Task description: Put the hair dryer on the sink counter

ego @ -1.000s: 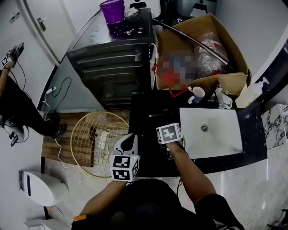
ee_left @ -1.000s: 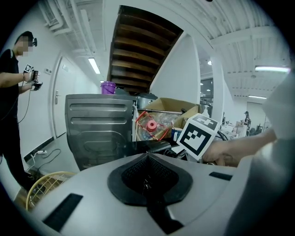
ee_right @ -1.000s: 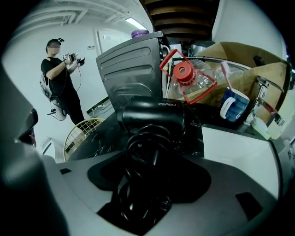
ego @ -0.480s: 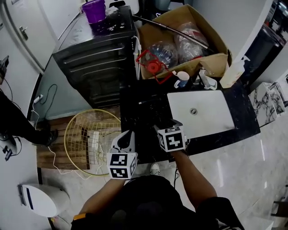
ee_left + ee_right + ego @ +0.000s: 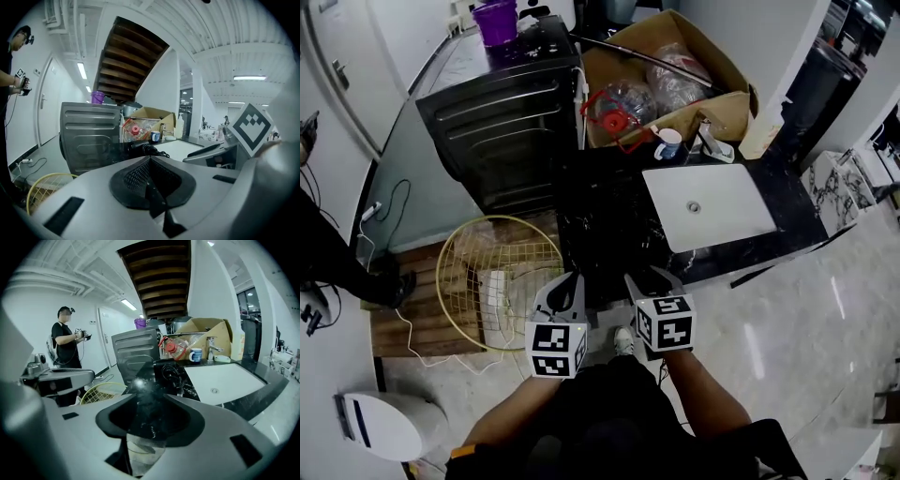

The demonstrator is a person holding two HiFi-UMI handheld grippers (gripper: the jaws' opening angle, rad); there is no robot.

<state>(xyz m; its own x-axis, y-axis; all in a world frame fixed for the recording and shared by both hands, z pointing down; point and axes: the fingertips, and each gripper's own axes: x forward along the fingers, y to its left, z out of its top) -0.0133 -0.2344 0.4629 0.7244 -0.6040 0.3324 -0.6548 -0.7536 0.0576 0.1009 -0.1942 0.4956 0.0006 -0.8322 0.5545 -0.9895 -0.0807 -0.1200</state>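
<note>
The left claw (image 5: 572,283) was pressed together, its pads meeting with nothing between them. The right claw (image 5: 648,277) stood slightly spread and empty, with the dark table (image 5: 794,217) showing through the gap. Both claws hovered side by side, short of the table's near edge and touching nothing. The hair dryer (image 5: 169,372) lay on the table ahead of the right claw, its black cord bunched against it, apart from both claws. The white sink (image 5: 709,207) sat ahead and to the right of the right claw, just beside the dryer. A mug (image 5: 667,142) and a cardboard box (image 5: 712,98) stood farther ahead, beyond the sink. A round wire basket (image 5: 497,281) lay on the floor, left of the left claw. A black cabinet (image 5: 508,122) rose ahead of the left claw.
</note>
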